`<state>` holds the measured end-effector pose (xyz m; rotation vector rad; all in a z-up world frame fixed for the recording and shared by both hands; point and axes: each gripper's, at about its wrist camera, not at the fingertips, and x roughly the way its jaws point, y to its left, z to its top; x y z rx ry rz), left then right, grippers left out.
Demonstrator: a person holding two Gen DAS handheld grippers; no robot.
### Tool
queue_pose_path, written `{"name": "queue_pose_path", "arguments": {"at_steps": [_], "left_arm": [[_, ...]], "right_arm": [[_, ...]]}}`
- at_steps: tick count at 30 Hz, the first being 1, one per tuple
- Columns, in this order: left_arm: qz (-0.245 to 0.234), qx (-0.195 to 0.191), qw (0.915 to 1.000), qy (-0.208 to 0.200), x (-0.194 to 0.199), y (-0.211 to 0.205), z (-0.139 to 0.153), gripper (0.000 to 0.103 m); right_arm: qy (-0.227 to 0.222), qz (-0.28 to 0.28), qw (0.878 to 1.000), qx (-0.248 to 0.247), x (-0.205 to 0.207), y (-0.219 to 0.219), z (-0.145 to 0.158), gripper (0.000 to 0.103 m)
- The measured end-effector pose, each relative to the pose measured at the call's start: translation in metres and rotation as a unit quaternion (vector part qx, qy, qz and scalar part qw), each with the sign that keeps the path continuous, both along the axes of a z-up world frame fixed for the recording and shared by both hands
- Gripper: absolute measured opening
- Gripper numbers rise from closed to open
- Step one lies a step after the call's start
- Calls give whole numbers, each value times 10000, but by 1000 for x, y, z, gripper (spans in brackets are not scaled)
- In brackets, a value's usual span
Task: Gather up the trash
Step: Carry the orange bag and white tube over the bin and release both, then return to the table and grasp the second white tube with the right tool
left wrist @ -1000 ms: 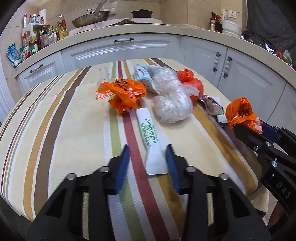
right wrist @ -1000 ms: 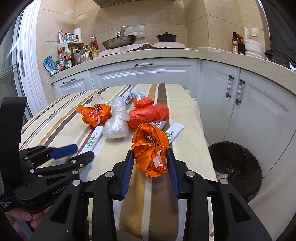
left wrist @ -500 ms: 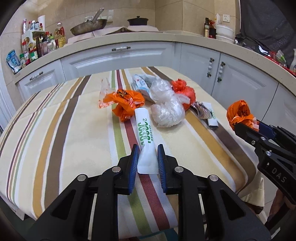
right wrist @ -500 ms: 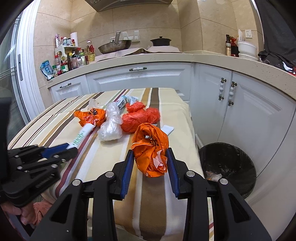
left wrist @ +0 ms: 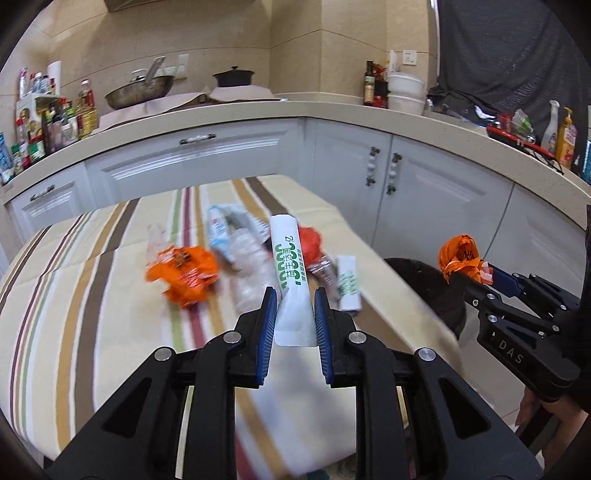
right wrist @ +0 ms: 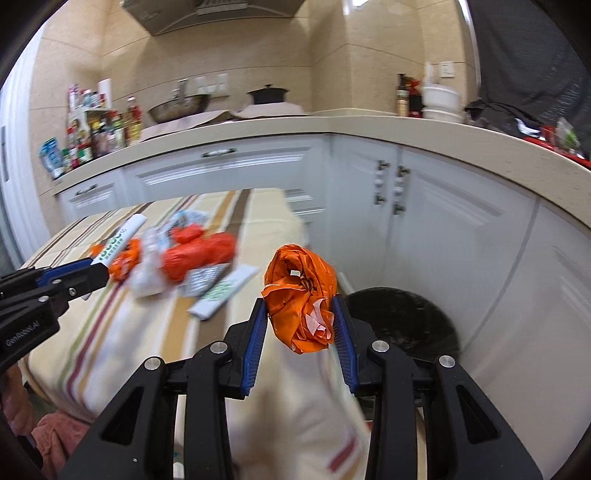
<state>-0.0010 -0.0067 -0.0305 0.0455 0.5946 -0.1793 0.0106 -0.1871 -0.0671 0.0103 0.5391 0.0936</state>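
Now the left claw [left wrist: 294,314] pinches a flat white tube [left wrist: 289,266], raised off the striped cloth counter [left wrist: 74,295]. Beside it, the right claw [right wrist: 300,322] grips a crumpled orange plastic bag [right wrist: 301,295] beyond the counter's edge, near the round black bin [right wrist: 406,317]; soft wrappers [left wrist: 184,275] lie on the cloth.

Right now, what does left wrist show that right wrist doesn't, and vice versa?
Left wrist only: the left gripper head-on, shut on the white tube with green print, and the soap bottles on the right counter.

Right wrist only: the right gripper head-on, shut on the crumpled orange bag, plus the range hood overhead.

Both: the striped tablecloth, the remaining trash pile, the black bin and each other's gripper from the side.
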Motion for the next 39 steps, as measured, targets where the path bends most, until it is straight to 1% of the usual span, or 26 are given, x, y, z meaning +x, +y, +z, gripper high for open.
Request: {"name": "queue_pose_path", "arguments": {"at_steps": [7,14,20,26,27,28,29,30,31,34,39], "left_arm": [[-556,37,9984,36,27,-58,-1,20],[-974,176,9949,201,53,-120,-13,20],[-1113,243,9920,552,84,-160,-28,20],[-1118,313,9916,573,115,-193,-31,21],[-1106,371,9914,597,120,-198,-33,22],[-1041,434,9917,616,128,-204,-37,28],[-1026,455,9914,670,132,-208,-39,34],[-1019,424,9909,773,137,-210,-41,45],[-1001,371,9907,848,140,-211,-44,48],[-998,352,9904,892,141,-210,-46,50],[-941,369,9926,671,130,-200,-37,52]], "right_arm": [[24,-630,9980,-25,9,-48,-5,36],[116,-975,9951,102,24,-89,-18,36],[160,-1071,9939,201,40,-113,-27,36],[115,-1157,9925,379,62,-137,-33,37],[110,-1170,9919,473,70,-143,-35,40],[123,-1205,9913,516,74,-147,-37,47],[141,-1237,9908,532,77,-148,-39,49],[173,-1281,9901,544,82,-152,-43,50],[209,-1296,9898,547,83,-153,-45,50],[243,-1327,9893,550,83,-154,-47,50],[251,-1337,9893,523,78,-148,-45,50]]}}
